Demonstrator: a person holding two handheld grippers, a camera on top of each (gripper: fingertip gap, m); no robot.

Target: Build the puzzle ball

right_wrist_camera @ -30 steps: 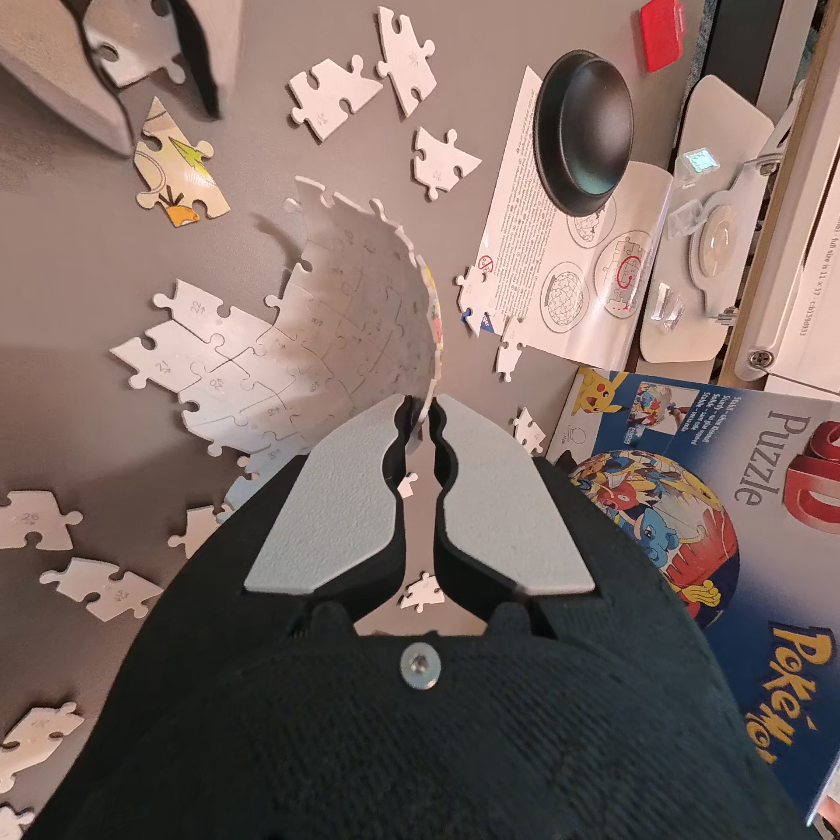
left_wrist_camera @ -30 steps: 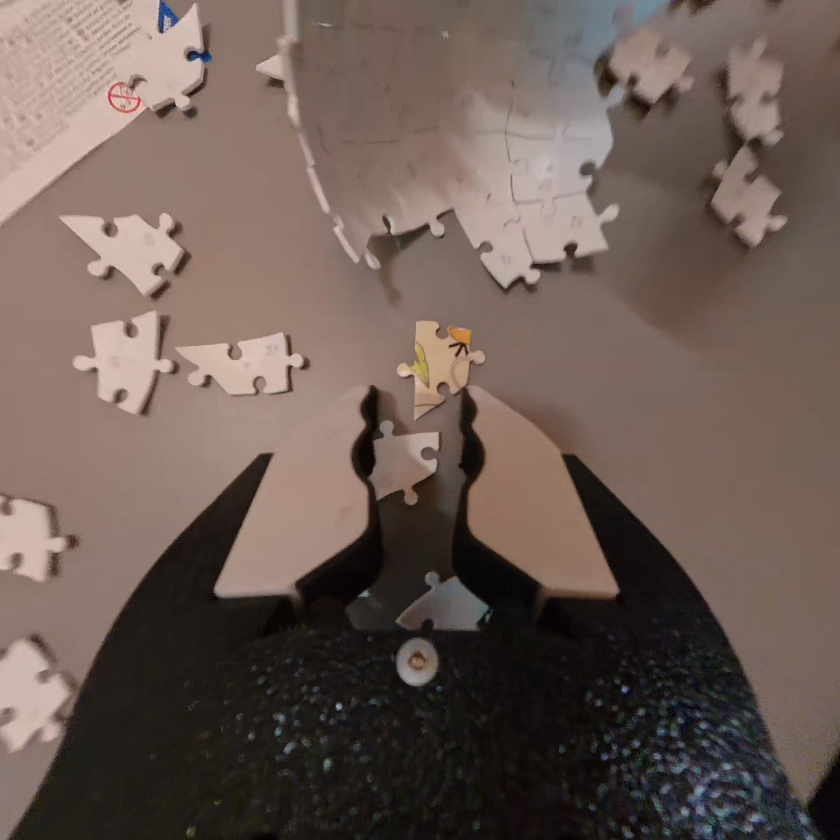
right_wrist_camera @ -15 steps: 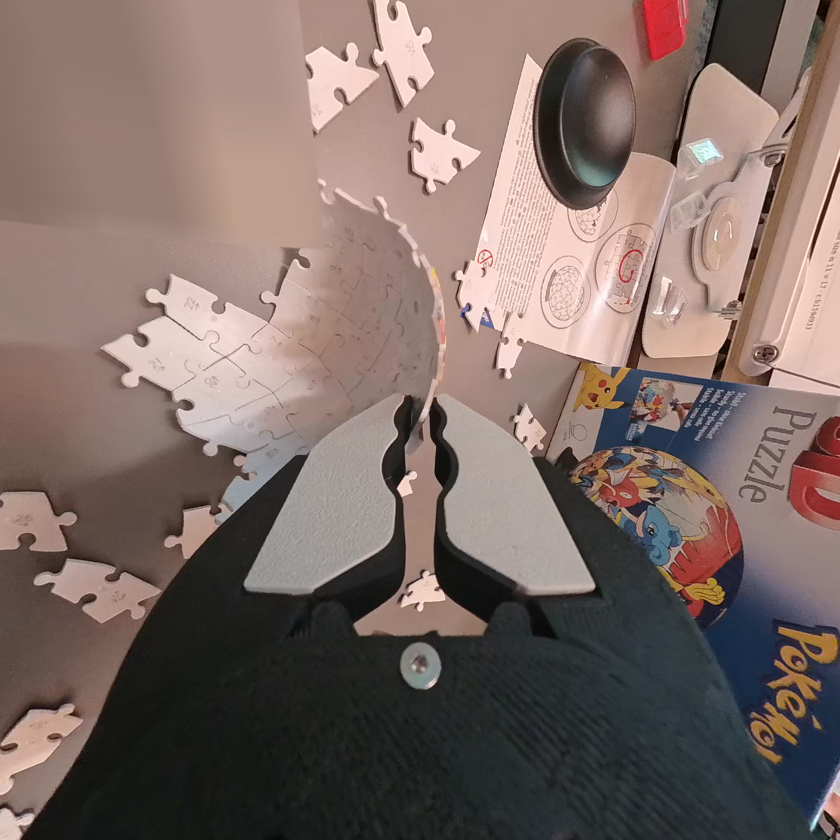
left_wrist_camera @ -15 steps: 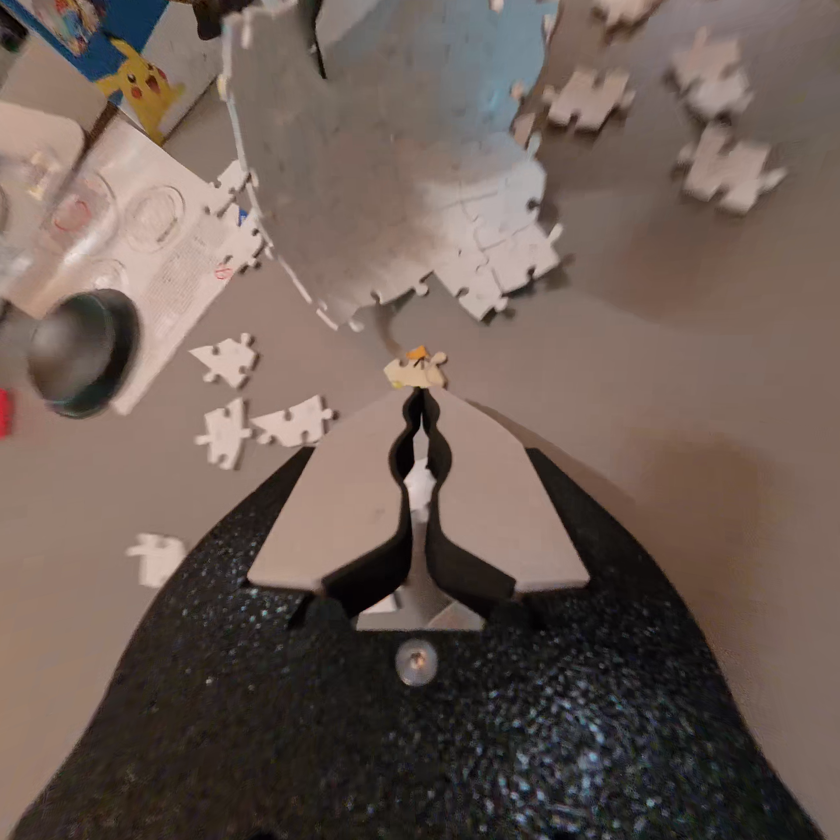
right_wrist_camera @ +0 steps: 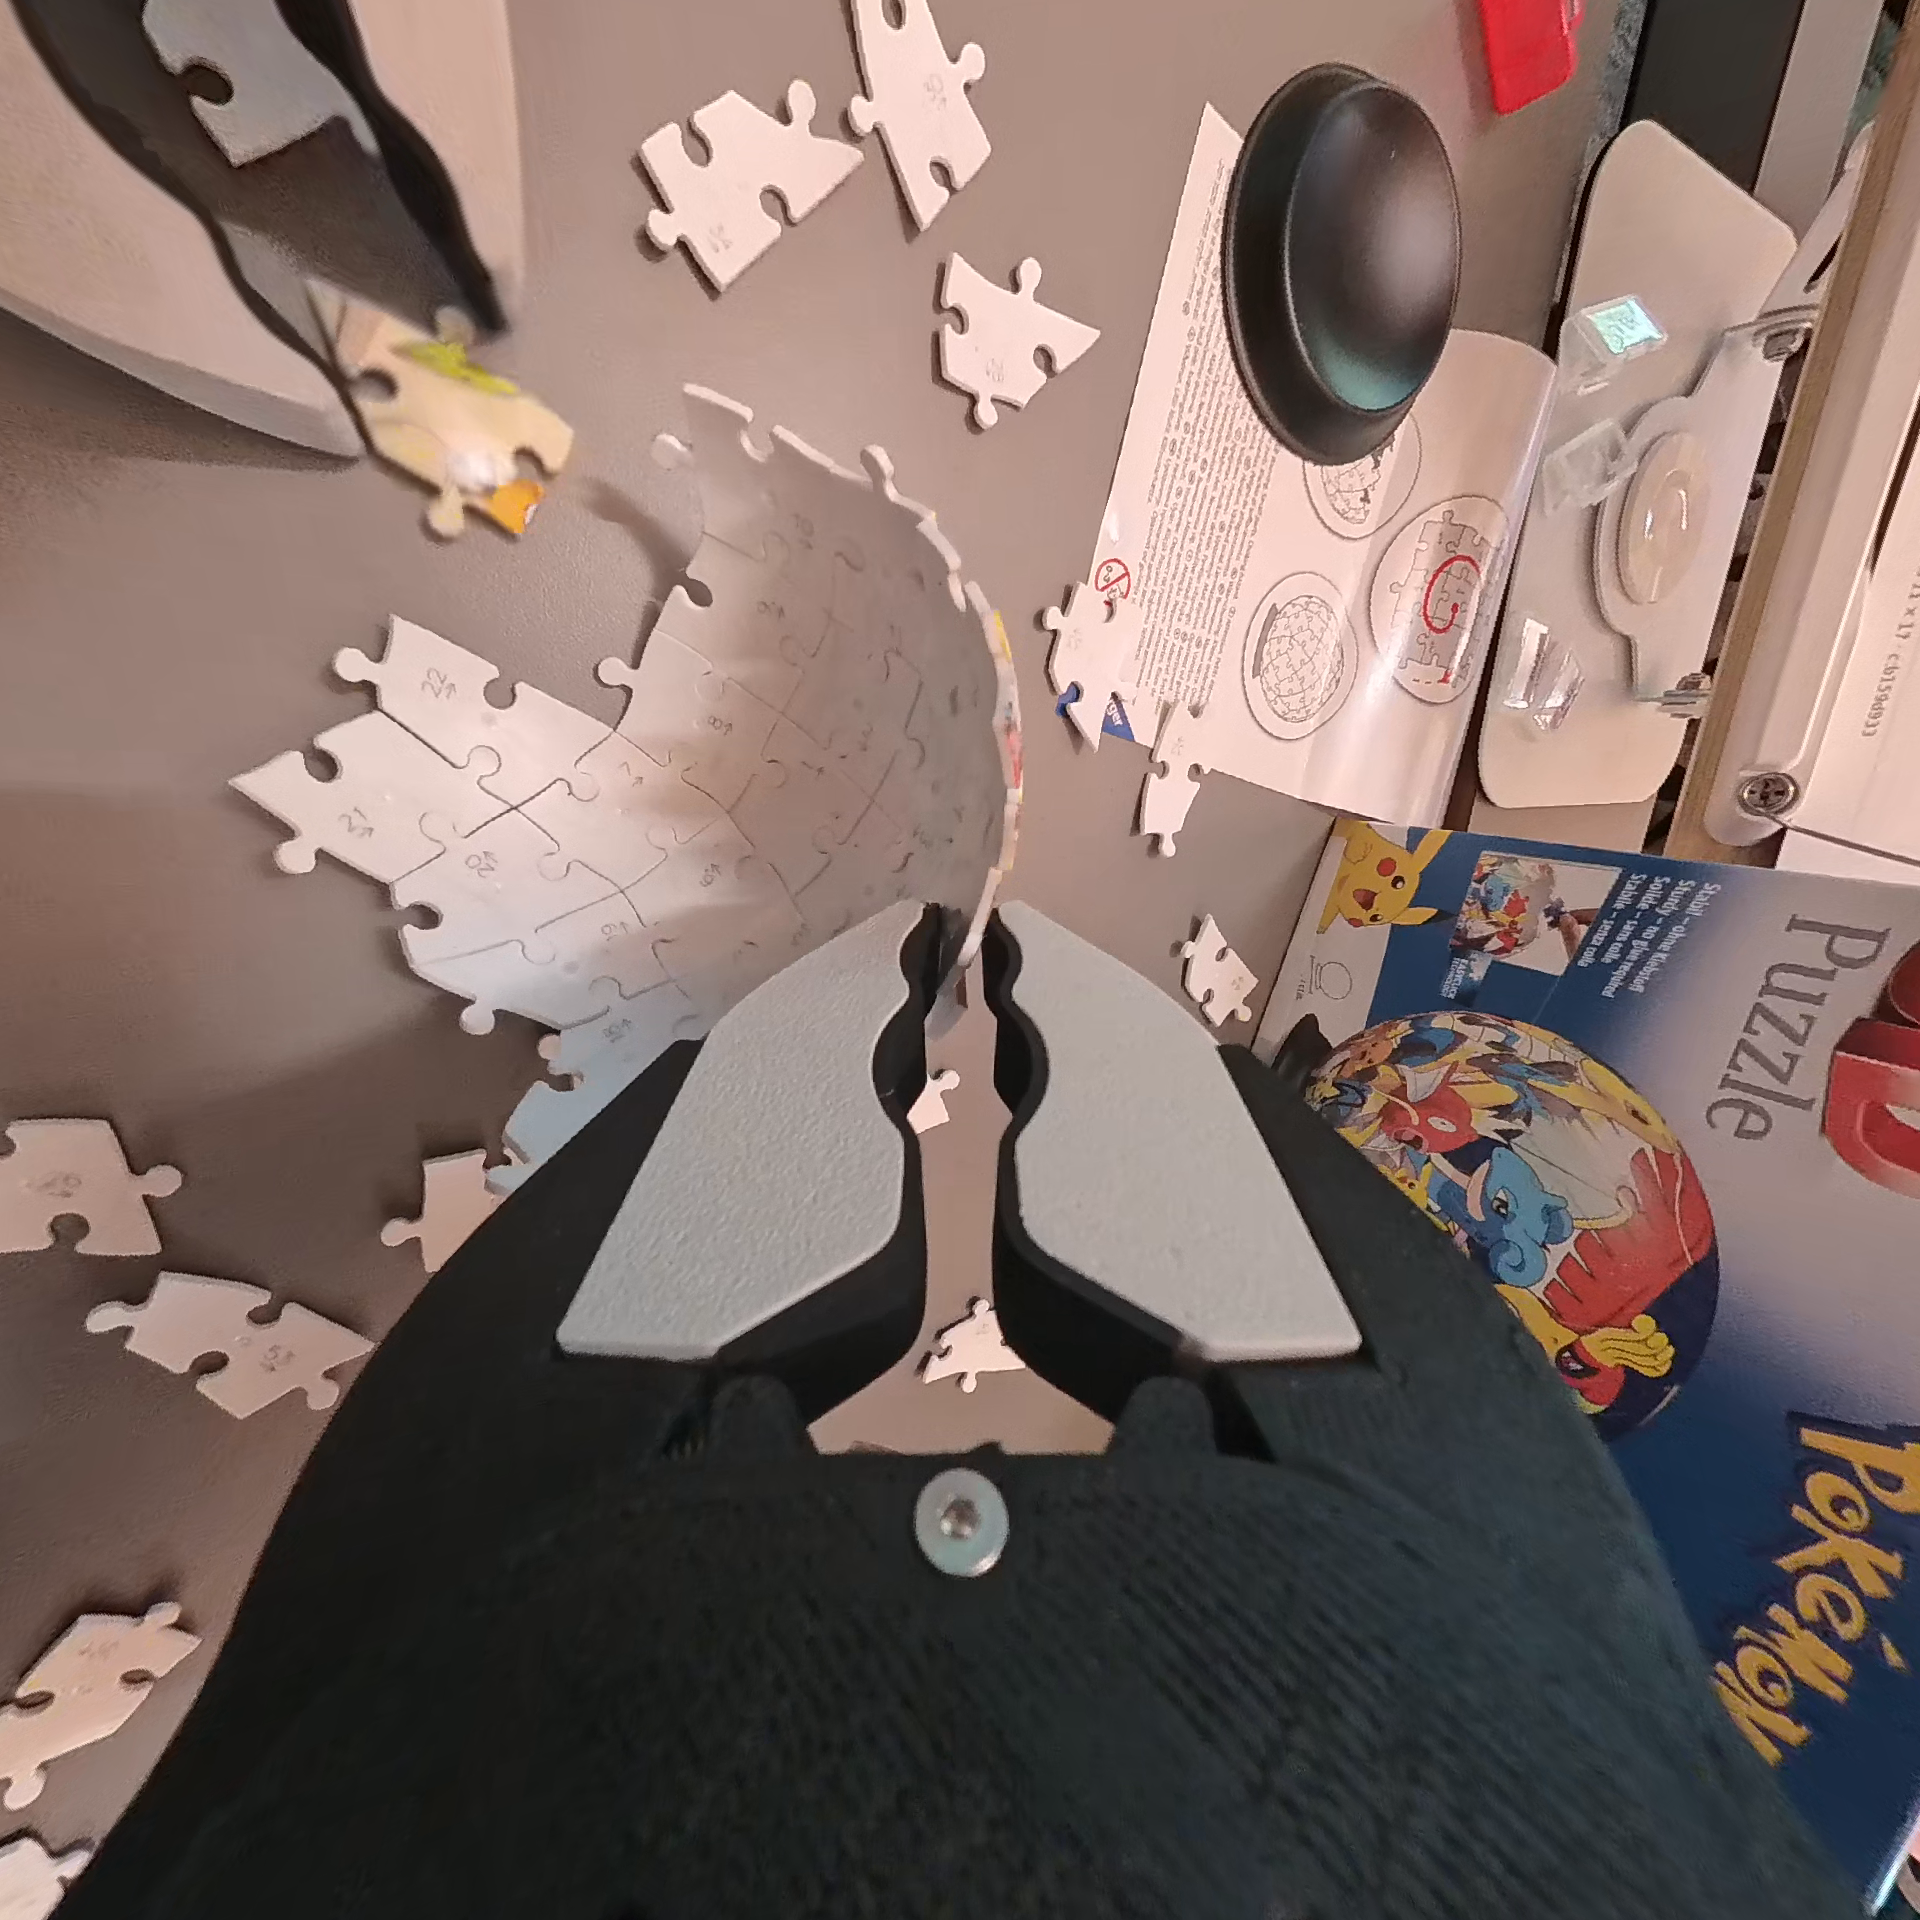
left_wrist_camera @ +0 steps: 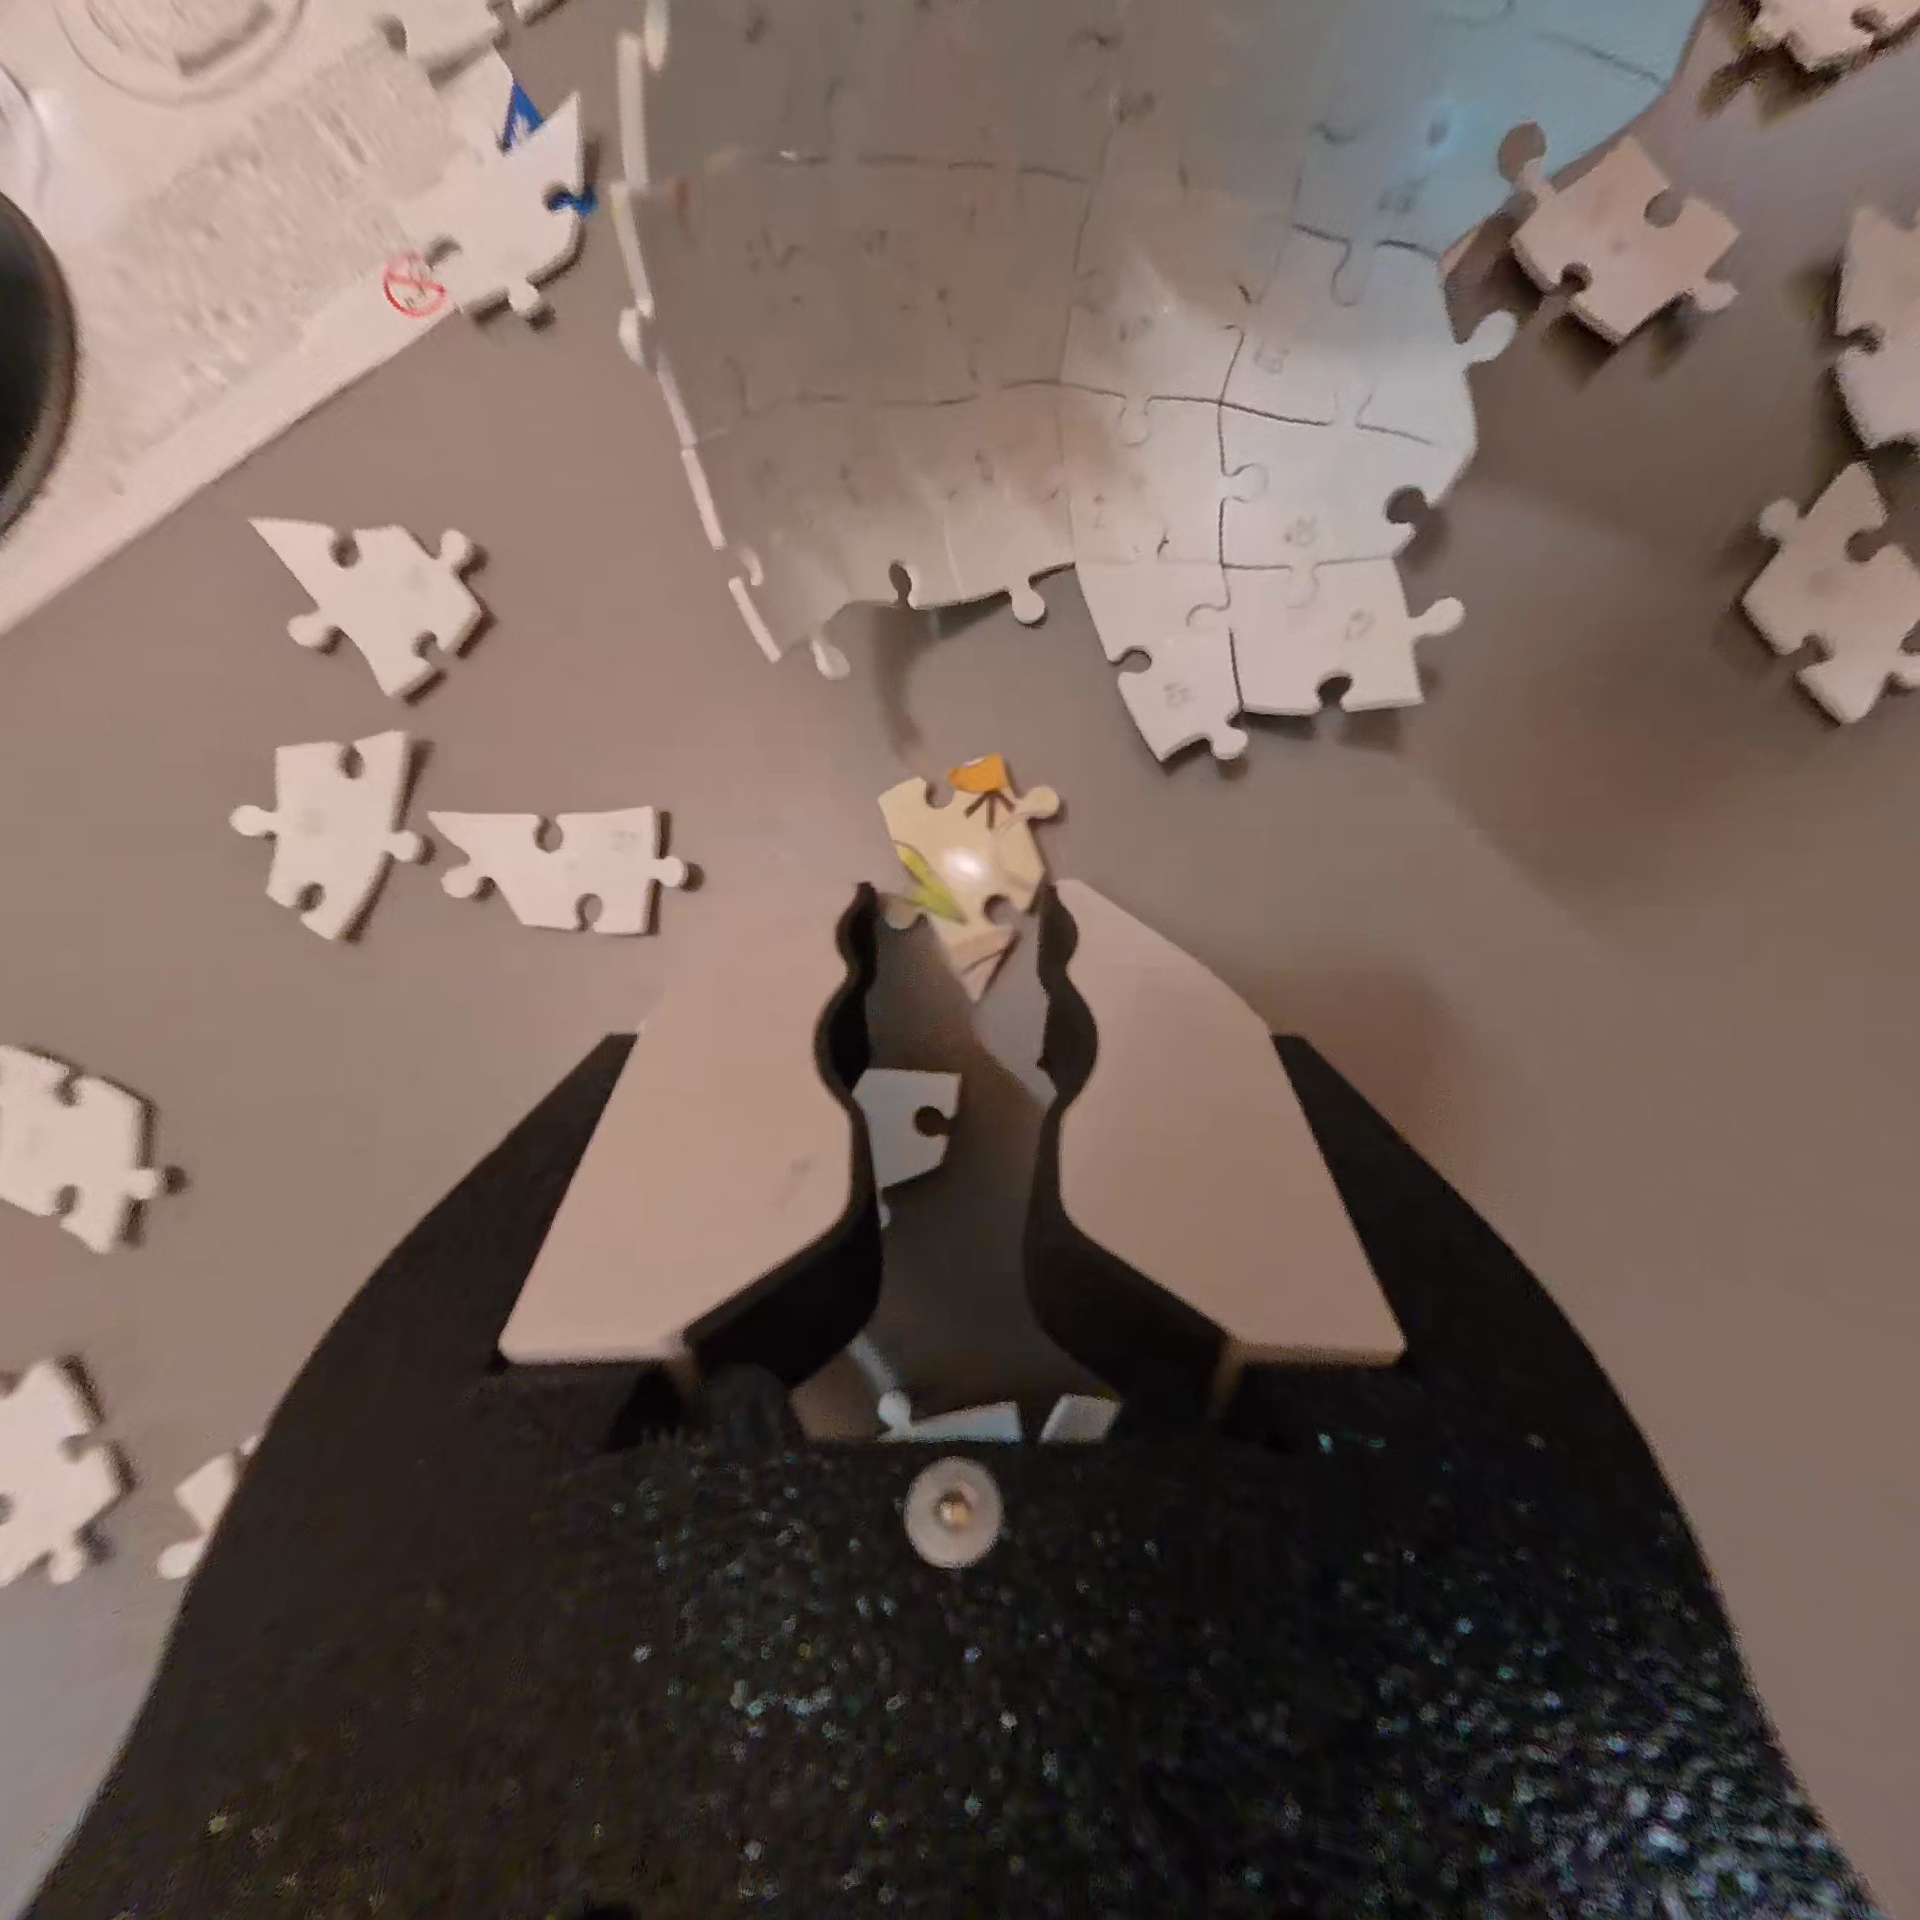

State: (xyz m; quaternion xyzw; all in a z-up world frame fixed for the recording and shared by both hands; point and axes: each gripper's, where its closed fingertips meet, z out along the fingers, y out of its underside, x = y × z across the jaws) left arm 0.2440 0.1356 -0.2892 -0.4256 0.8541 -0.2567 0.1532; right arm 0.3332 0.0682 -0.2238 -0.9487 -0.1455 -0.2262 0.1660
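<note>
My left gripper (left_wrist_camera: 958, 904) is open, low over the grey table (left_wrist_camera: 1455, 1039). A coloured puzzle piece (left_wrist_camera: 971, 852), cream with an orange and a yellow mark, lies picture side up at its fingertips. The piece's pointed near end reaches between the pads, which do not press on it. The right wrist view shows this piece (right_wrist_camera: 473, 436) blurred by the left gripper (right_wrist_camera: 421, 384). My right gripper (right_wrist_camera: 961, 935) is shut on the rim of a curved shell of joined white-backed pieces (right_wrist_camera: 727, 748). The shell (left_wrist_camera: 987, 312) stands just beyond the coloured piece.
Loose white pieces lie around (left_wrist_camera: 540, 868) (right_wrist_camera: 748, 182) (right_wrist_camera: 229, 1340). To the right are an instruction sheet (right_wrist_camera: 1247, 582), a black dome (right_wrist_camera: 1345, 260), a clear plastic tray (right_wrist_camera: 1662, 520) and the blue puzzle box (right_wrist_camera: 1610, 1143). There is about 12 centimetres between the tips of the two grippers. The black dome (right_wrist_camera: 1345, 260) is about 20 centimetres from both grippers' fingertips.
Half a second ago my left jaws were closed at the coloured piece with the gripper raised. They have opened again lower down, and the piece lies about where it was. The right gripper keeps holding the shell.
</note>
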